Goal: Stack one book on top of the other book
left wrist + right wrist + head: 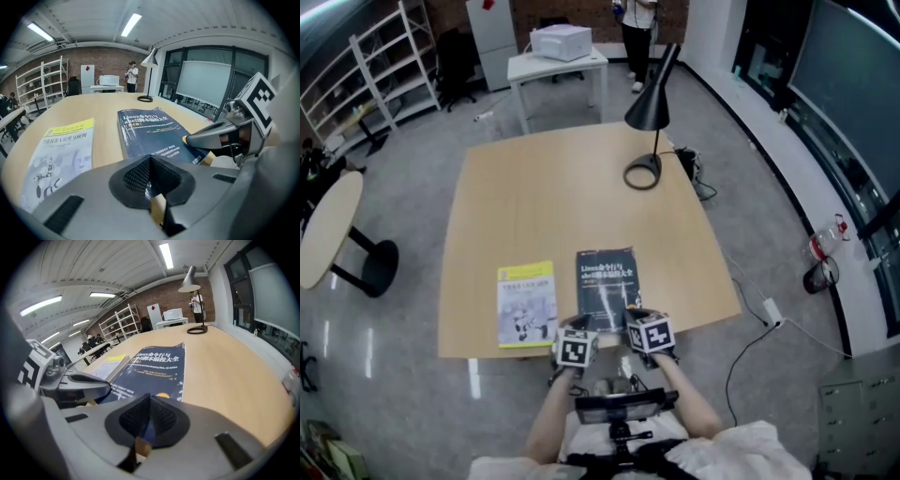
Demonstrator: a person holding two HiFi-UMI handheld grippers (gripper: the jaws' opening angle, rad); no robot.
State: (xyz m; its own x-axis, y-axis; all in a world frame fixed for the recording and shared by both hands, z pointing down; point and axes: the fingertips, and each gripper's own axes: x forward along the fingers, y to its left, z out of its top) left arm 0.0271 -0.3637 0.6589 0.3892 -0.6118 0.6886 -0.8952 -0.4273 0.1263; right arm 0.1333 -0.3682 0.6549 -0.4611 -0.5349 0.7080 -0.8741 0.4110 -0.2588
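Observation:
A dark blue book (607,284) lies flat near the front edge of the wooden table (581,187). A yellow and white book (526,305) lies beside it on the left, apart from it. Both grippers hang at the blue book's near edge, side by side. My left gripper (580,330) is shut with nothing in it, over the book's near left corner. My right gripper (636,321) is shut and empty too, over the near right corner. In the left gripper view the blue book (150,131) lies just past the jaws (150,159). The right gripper view shows the blue book (154,366) likewise.
A black desk lamp (649,112) stands at the table's far right. A white table with a printer (558,56) and a person stand behind. A round table (323,225) is on the left, with cables (769,314) on the floor at the right.

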